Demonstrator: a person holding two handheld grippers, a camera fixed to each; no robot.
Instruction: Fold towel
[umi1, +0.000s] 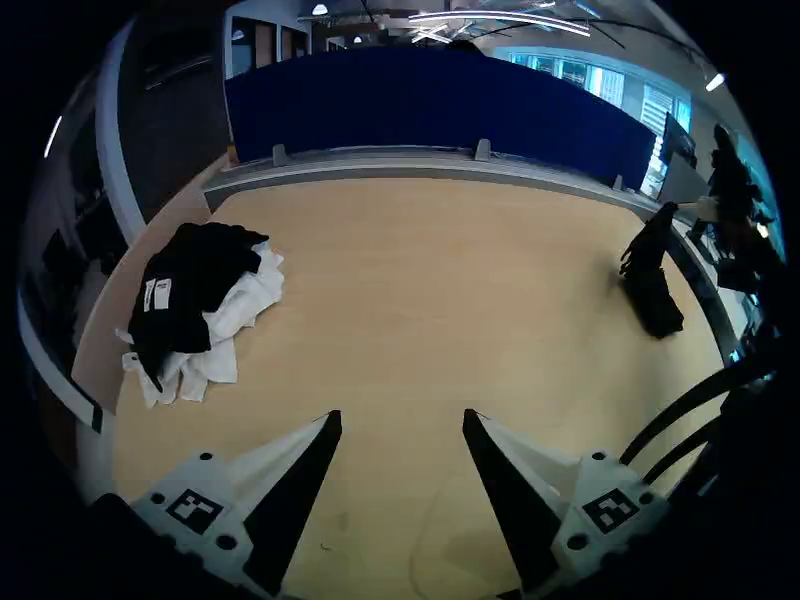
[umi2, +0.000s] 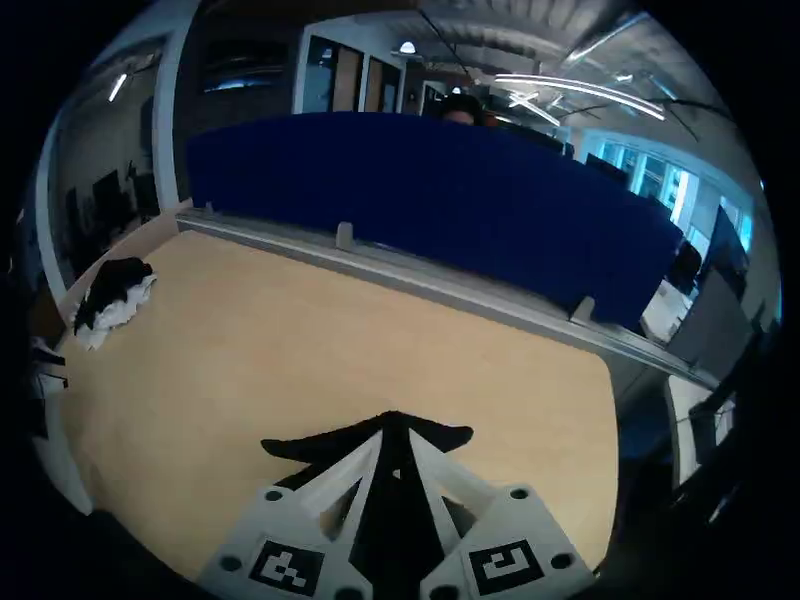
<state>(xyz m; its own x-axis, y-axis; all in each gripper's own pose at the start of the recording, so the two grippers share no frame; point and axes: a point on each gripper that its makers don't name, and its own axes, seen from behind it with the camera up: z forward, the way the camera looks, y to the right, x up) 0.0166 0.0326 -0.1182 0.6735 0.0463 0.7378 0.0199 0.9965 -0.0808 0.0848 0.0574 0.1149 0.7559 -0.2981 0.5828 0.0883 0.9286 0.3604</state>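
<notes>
**One towel pinched, spare hand waiting**

The wooden table (umi1: 430, 280) is mostly bare, leaving room to fold. A pile of laundry (umi1: 200, 300) sits aside at its edge. The right gripper (umi2: 392, 420) is clamped on a black towel (umi2: 440, 437) lying flat, likely to lift a corner. The left gripper (umi1: 400, 425) hovers wide open, empty.
</notes>
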